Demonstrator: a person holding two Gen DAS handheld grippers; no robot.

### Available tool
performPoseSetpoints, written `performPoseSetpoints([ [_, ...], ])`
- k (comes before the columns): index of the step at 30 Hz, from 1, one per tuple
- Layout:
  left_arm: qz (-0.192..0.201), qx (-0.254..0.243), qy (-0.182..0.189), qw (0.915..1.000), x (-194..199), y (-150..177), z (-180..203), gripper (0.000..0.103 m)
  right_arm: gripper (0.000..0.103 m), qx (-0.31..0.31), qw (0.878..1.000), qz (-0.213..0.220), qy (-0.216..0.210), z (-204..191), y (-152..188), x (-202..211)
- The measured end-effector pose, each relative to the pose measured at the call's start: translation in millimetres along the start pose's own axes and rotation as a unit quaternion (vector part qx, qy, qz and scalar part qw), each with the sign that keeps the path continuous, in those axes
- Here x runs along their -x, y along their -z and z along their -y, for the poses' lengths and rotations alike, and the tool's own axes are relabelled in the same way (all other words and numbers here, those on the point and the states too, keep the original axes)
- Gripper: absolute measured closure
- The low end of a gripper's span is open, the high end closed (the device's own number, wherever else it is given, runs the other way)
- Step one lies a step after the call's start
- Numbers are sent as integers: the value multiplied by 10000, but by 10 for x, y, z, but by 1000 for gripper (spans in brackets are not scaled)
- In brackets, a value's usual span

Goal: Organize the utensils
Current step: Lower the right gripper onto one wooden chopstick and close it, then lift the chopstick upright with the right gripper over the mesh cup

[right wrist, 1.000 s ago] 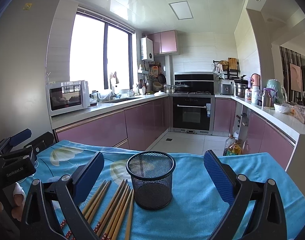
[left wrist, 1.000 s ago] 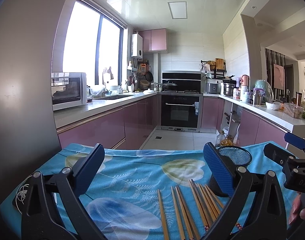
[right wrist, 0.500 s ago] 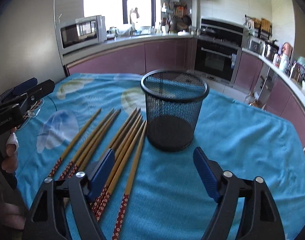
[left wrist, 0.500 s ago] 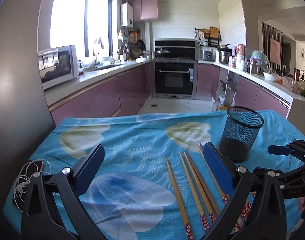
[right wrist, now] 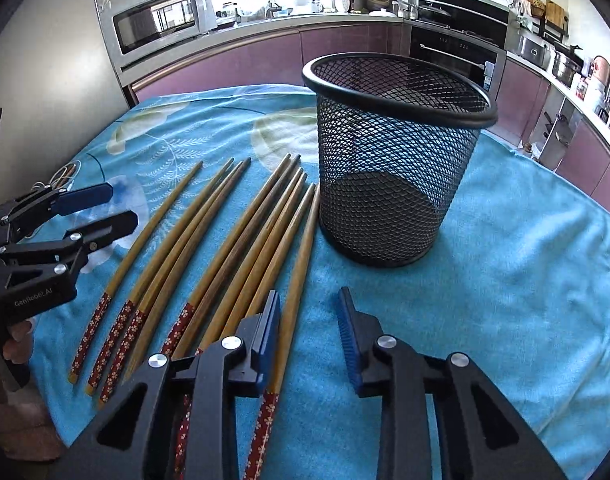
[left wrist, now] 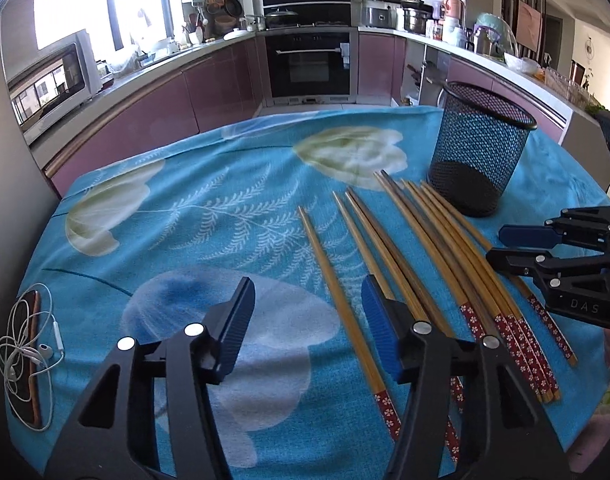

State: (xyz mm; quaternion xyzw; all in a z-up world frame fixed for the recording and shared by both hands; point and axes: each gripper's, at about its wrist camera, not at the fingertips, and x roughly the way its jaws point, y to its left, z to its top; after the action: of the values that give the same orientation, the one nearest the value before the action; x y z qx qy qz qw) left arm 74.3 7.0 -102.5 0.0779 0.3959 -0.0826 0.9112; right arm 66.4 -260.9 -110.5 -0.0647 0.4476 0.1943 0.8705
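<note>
On the body of the left gripper (right wrist: 85, 210), seen from the right wrist, we read "GenRobot.AI". On the body of the right gripper (left wrist: 517, 246), seen from the left wrist, we read "DAS"; the rest is hidden.

The chopsticks (right wrist: 241, 240) lie side by side on the blue cloth (left wrist: 209, 208), thin tips toward the mesh cup (right wrist: 389, 160), red flowered ends toward us. The cup stands upright just beside the rightmost chopstick; whether they touch, we cannot tell.

The jaws of the left gripper (left wrist: 305, 320) stand apart, and they have just been closing. The leftmost chopstick (left wrist: 337, 292) runs between the pads, but they do not press it. The jaws of the right gripper (right wrist: 309, 328) also stand apart, narrower, and have just been closing too. The rightmost chopstick (right wrist: 297, 264) passes close by the left pad; we see no grip on it.

Compared with one second ago, both cameras look much more down: the ceiling and window are mostly gone from view, and the table fills the pictures. The chopsticks and the cup appear bigger and nearer. Earphones (left wrist: 25, 344) on a phone at the left edge of the cloth are now plainly visible.
</note>
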Motion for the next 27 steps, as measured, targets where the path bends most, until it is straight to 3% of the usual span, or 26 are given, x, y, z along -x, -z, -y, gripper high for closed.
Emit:
performPoseSetpoints([
  [4, -307, 19, 18, 9995, -147, 15, 20, 49, 96, -173, 9997, -37, -196, 37, -26, -40],
  [12, -408, 245, 130, 9988, -343, -79, 9, 57, 97, -415, 9979, 117, -485, 101, -13, 47],
  [16, -428, 301, 272, 9983, -352, -110, 38, 80, 97, -350, 9965, 310, -695, 108, 4, 209],
  [17, -444, 356, 349, 9978, -353, -117, 36, 92, 97, -337, 9958, 362, -773, 115, 5, 262],
  [22, -423, 579, 550, 9959, -259, -139, -8, 95, 97, -247, 9909, 793, -1061, 128, -50, 552],
  [27, -88, 680, 805, 9944, 45, -275, -70, 95, 97, -223, 9848, 1274, -1162, 209, -188, 849],
])
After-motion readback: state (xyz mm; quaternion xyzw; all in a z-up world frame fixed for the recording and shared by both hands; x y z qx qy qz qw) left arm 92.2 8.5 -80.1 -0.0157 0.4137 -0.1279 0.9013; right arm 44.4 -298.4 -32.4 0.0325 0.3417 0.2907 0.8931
